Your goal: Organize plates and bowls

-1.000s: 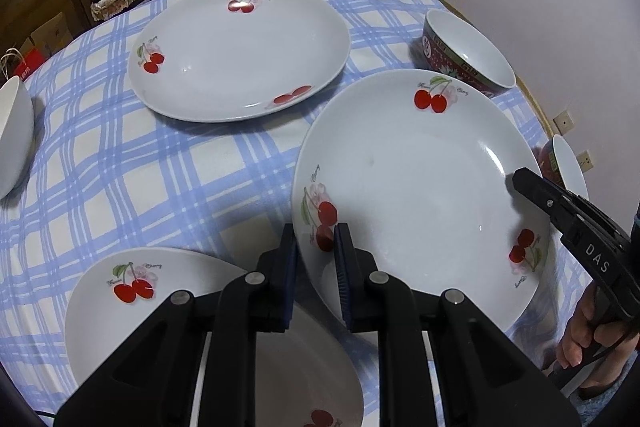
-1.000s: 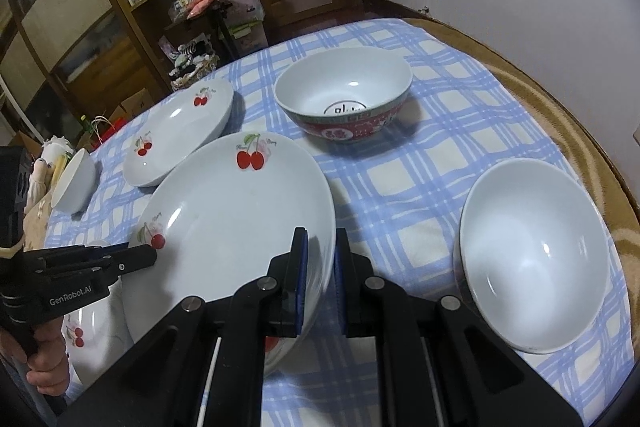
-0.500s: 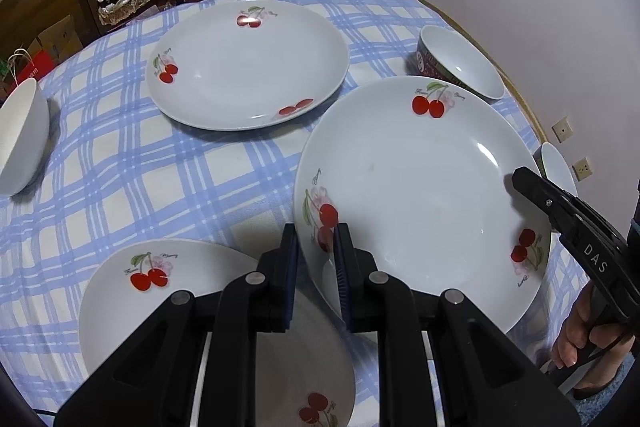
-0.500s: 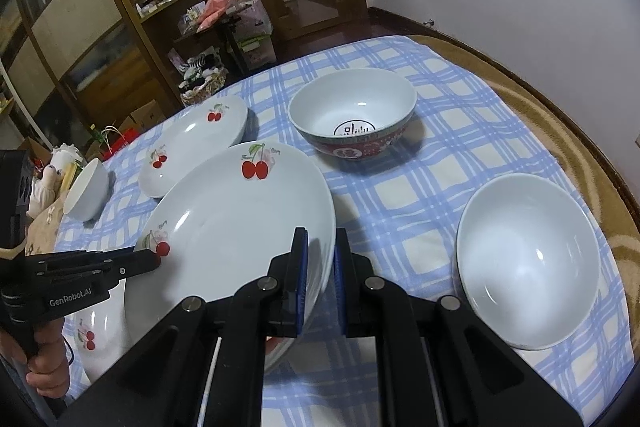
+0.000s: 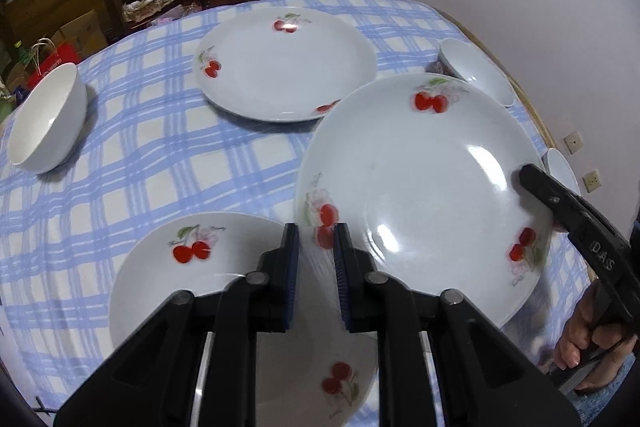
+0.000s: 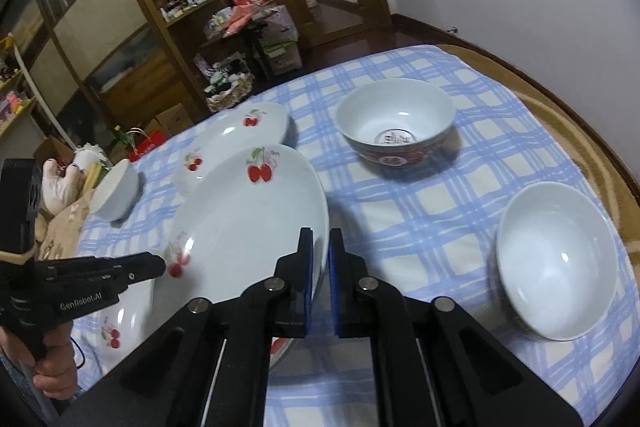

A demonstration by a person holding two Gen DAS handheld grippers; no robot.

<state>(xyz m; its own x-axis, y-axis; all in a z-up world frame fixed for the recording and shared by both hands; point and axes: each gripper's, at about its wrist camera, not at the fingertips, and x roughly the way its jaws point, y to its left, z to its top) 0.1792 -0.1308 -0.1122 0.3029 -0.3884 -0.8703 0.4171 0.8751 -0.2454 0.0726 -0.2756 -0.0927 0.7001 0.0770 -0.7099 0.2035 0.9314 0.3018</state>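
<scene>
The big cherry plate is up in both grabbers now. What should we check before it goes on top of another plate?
1. Left gripper pinching the big cherry plate's rim: ok, shut on it.
2. Right gripper pinching the opposite rim: ok, shut on it.
3. Plate clear of the tablecloth: ok, it sits raised and overlaps the near cherry plate.
4. Plate level: not ok, it looks tilted.
5. Far cherry plate empty, ready to be stacked on: ok.
6. Red patterned bowl and white bowl out of the path: ok, both sit apart to the side.
</scene>
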